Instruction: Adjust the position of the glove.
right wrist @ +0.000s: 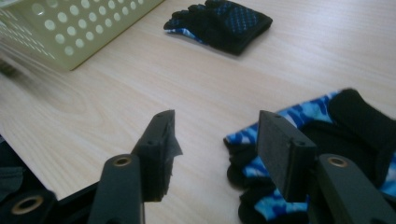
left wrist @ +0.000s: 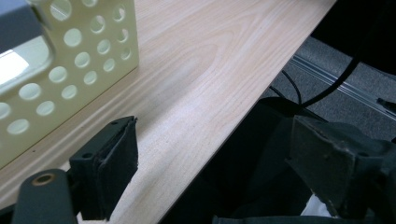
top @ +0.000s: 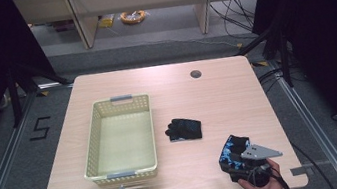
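Soft even overhead light, dark surroundings, gripper views blurred up close.

High view: fixed above your side of the counter (top: 164, 82), facing forward and down, far enough to take in the whole top and the floor beyond.

Left claw (left wrist: 210, 172) view: low at the near edge, close beside the basket (left wrist: 70, 60) wall.

Right claw (right wrist: 215, 154) view: low, close over the near glove (right wrist: 345, 135), facing the far glove (right wrist: 224, 23) and basket, which you also see from above.
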A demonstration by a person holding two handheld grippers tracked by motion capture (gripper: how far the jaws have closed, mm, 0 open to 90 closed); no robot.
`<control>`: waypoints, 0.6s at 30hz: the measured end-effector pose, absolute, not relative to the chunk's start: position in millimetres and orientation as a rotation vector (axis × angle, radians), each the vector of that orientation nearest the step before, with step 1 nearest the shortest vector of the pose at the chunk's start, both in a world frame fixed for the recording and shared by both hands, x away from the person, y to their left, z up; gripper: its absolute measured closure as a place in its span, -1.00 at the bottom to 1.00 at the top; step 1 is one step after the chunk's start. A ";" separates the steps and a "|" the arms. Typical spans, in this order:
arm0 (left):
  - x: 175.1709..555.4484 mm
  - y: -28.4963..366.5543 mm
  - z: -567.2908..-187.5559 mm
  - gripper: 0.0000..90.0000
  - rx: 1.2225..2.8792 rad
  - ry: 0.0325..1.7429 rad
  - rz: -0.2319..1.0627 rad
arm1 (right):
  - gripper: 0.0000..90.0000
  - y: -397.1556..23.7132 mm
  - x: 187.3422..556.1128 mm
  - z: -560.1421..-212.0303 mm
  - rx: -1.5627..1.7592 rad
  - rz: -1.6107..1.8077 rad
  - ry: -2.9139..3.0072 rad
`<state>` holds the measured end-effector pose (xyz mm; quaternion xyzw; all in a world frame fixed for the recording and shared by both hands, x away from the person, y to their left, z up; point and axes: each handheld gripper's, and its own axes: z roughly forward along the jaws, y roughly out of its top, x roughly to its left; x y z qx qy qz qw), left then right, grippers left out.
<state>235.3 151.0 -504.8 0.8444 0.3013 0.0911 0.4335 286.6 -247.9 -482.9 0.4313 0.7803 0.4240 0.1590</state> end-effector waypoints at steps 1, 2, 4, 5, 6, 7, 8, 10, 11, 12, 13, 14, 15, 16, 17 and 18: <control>235.2 151.1 -504.4 -0.66 2.108 0.749 0.220 | 0.12 -245.3 288.7 -481.8 1.233 1.230 2.227; 234.8 150.5 -505.1 -0.66 2.100 0.755 0.225 | 0.14 -243.2 289.6 -479.1 1.248 1.219 2.231; 235.2 150.4 -505.2 -0.66 2.098 0.759 0.226 | 0.16 -241.1 296.3 -475.5 1.183 1.223 2.238; 234.0 149.7 -505.5 -0.66 2.087 0.790 0.210 | 0.18 -238.7 298.7 -473.6 1.171 1.233 2.226; 233.7 149.5 -505.6 -0.66 2.084 0.792 0.204 | 0.18 -236.6 300.7 -471.4 1.168 1.248 2.219; 234.6 149.6 -506.0 -0.66 2.088 0.767 0.227 | 0.19 -235.5 303.3 -469.0 1.156 1.246 2.225; 235.0 149.0 -506.2 -0.66 2.092 0.765 0.223 | 0.20 -232.3 304.1 -467.0 1.180 1.257 2.228; 233.5 146.8 -507.0 -0.66 2.081 0.784 0.207 | 0.20 -228.9 311.4 -466.1 1.151 1.266 2.224; 232.8 146.4 -507.3 -0.66 2.081 0.788 0.208 | 0.20 -226.9 314.0 -465.0 1.165 1.256 2.236; 232.0 145.3 -507.2 -0.66 2.067 0.789 0.187 | 0.20 -225.9 319.2 -465.5 1.122 1.255 2.226; 234.4 147.9 -505.9 -0.66 2.106 0.745 0.227 | 0.20 -224.3 322.0 -464.2 1.118 1.247 2.240; 235.4 148.5 -505.4 -0.66 2.114 0.739 0.237 | 0.20 -220.2 323.0 -463.7 1.148 1.261 2.243; 235.8 148.6 -505.4 -0.66 2.113 0.739 0.240 | 0.20 -220.0 327.3 -463.0 1.103 1.247 2.252; 233.4 144.7 -507.3 -0.66 2.054 0.798 0.204 | 0.19 -217.8 330.0 -462.8 1.092 1.248 2.262; 236.1 147.2 -506.8 -0.66 2.093 0.765 0.219 | 0.19 -215.3 332.3 -462.9 1.090 1.251 2.259; 235.7 145.6 -507.7 -0.66 2.072 0.784 0.218 | 0.18 -213.5 335.0 -463.0 1.084 1.244 2.271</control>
